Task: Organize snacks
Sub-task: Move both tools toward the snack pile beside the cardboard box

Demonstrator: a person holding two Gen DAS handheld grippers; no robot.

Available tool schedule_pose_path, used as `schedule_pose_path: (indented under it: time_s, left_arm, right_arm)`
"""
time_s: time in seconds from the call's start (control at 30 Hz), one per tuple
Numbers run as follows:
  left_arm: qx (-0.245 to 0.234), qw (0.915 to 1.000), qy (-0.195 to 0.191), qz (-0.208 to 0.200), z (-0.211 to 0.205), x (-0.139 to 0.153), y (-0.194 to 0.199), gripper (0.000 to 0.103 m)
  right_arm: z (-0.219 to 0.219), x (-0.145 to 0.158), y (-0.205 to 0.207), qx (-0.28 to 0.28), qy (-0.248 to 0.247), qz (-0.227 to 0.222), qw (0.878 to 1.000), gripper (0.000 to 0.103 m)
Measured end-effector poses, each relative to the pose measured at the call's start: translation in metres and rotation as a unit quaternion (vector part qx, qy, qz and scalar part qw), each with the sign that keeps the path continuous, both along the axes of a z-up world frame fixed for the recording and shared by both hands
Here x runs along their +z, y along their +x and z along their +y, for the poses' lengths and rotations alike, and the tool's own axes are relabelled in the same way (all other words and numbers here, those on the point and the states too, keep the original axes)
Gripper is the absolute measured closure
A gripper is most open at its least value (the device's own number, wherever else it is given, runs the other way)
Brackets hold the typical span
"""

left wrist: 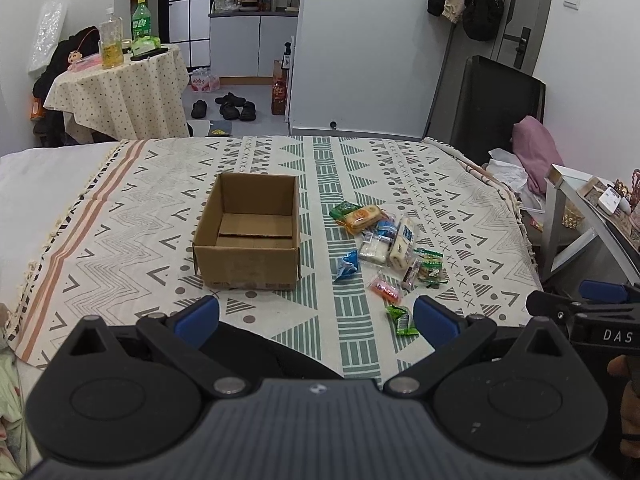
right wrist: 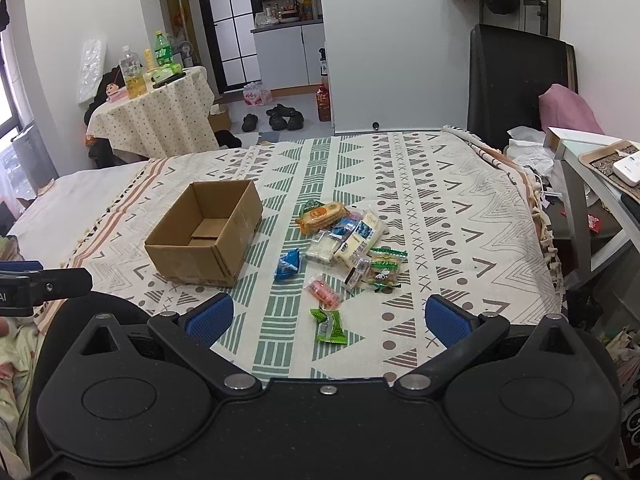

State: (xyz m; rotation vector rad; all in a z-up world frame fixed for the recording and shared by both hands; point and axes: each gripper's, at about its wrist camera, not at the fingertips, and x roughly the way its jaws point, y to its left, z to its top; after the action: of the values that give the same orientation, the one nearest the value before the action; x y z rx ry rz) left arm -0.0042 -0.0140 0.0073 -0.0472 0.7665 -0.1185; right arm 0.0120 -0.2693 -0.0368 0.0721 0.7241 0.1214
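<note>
An empty brown cardboard box (left wrist: 248, 236) (right wrist: 206, 234) stands open on the patterned bed cover. To its right lies a loose heap of wrapped snacks (left wrist: 384, 240) (right wrist: 348, 240), with a blue packet (left wrist: 346, 266) (right wrist: 287, 265), a pink packet (left wrist: 385, 289) (right wrist: 323, 291) and a green packet (left wrist: 402, 320) (right wrist: 330, 326) nearer me. My left gripper (left wrist: 316, 320) hangs open over the near edge, holding nothing. My right gripper (right wrist: 328, 316) is open too, with the green packet lying on the cover between its blue pads. The right gripper's tip (left wrist: 592, 300) shows at the right of the left wrist view.
A round table with a dotted cloth (left wrist: 120, 92) (right wrist: 160, 108) carries bottles at the back left. A black chair (left wrist: 492, 104) (right wrist: 516, 80) stands behind the bed, and a white shelf with clutter (left wrist: 580, 216) (right wrist: 592, 184) at the right. Shoes (left wrist: 230, 106) lie on the floor.
</note>
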Motion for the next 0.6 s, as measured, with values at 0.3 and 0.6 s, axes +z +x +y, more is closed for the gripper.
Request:
schedule_pose_path:
  time_s: [0.3,0.6]
  left_arm:
    - [-0.002,1.0,-0.002,-0.004,-0.0031,-0.0015,-0.0043,0.0]
    - [-0.003,1.0,0.003,-0.004,-0.0045,-0.0005,-0.006,0.0]
  right_arm:
    - [0.0006,0.0008,-0.001,0.001,-0.003,0.003,1.0,0.0]
    - [-0.0016,0.0011,-0.0022,0.0,-0.002,0.002,1.0,0.0]
